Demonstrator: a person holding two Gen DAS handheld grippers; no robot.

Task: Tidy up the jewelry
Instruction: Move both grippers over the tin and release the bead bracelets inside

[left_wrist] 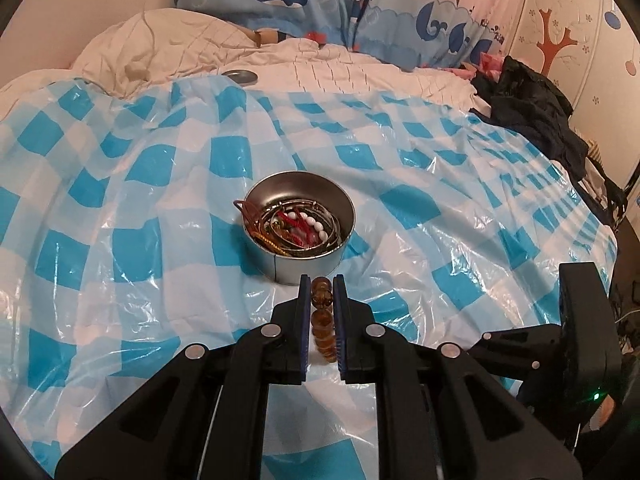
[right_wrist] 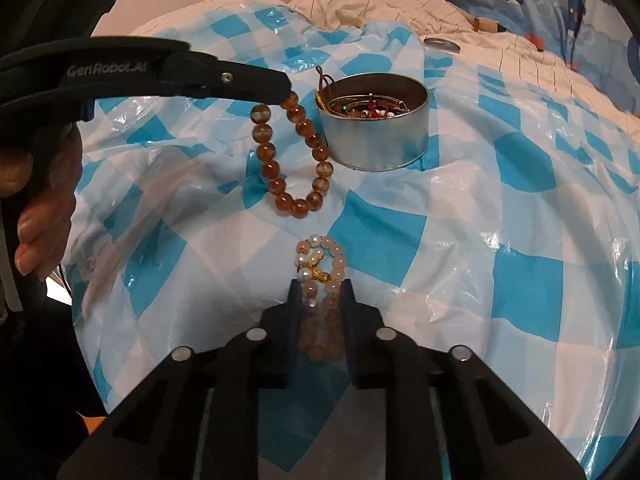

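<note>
Fingers [left_wrist: 304, 312] of the left gripper [left_wrist: 323, 300] are pinched on an amber bead bracelet [right_wrist: 290, 156], which hangs in a loop below the tips just at 9 o'clock of the round metal tin [right_wrist: 376, 136]; whether its lowest beads touch the sheet is unclear. In the left wrist view the tin sits at 12 o'clock, just ahead of the tips, holding a tangle of bangles, red cord and white beads [left_wrist: 298, 226] (one brown loop hangs over its rim).

The right gripper [right_wrist: 320, 292] is closed around a pale pink bead bracelet [right_wrist: 320, 264] with pearl and gold pieces, at 6 o'clock from the tin and well apart from it.

Everything rests on a bed covered by a blue-and-white checked plastic sheet [left_wrist: 140, 200]. A round metal lid [left_wrist: 241, 76] lies on the white duvet at 12 o'clock, near the pillow [left_wrist: 160, 36].
</note>
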